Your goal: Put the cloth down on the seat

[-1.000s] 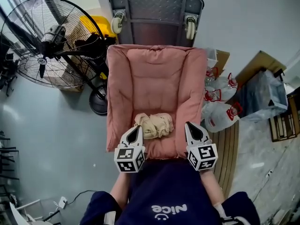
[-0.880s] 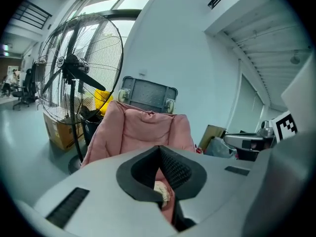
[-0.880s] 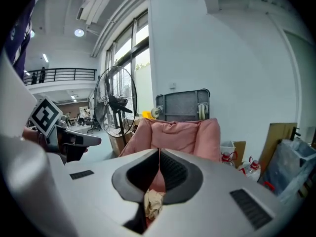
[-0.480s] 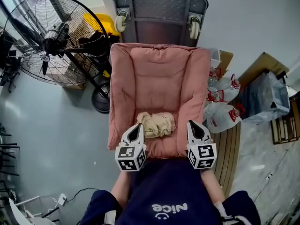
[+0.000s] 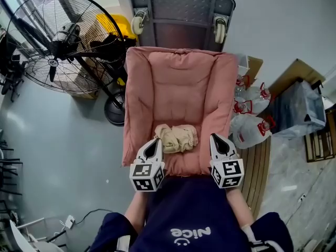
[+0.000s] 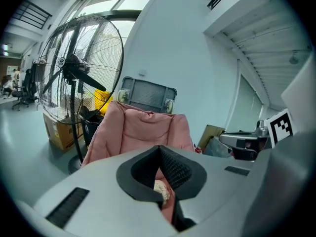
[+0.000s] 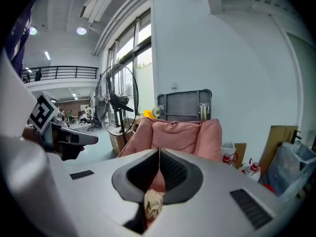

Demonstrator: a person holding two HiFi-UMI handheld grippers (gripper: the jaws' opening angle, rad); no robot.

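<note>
A crumpled beige cloth (image 5: 177, 138) lies loose on the front part of the pink padded seat (image 5: 181, 96). My left gripper (image 5: 154, 142) hovers at the seat's front left edge, just left of the cloth, shut and empty. My right gripper (image 5: 216, 138) is at the front right edge, a little right of the cloth, also shut with nothing in it. In the left gripper view the cloth (image 6: 162, 189) peeks out below the closed jaws. The right gripper view shows the cloth (image 7: 153, 202) the same way, with the chair (image 7: 180, 135) behind it.
A large pedestal fan (image 5: 52, 43) stands left of the chair, its base (image 5: 113, 112) by the chair's side. An upended grey cart with wheels (image 5: 181, 9) is behind it. Water jugs (image 5: 249, 127), a cardboard box (image 5: 291, 72) and a plastic bag (image 5: 296, 109) crowd the right.
Both grippers stay shut at the seat's front edge and the cloth lies as before. Only the head view has drifted slightly.
</note>
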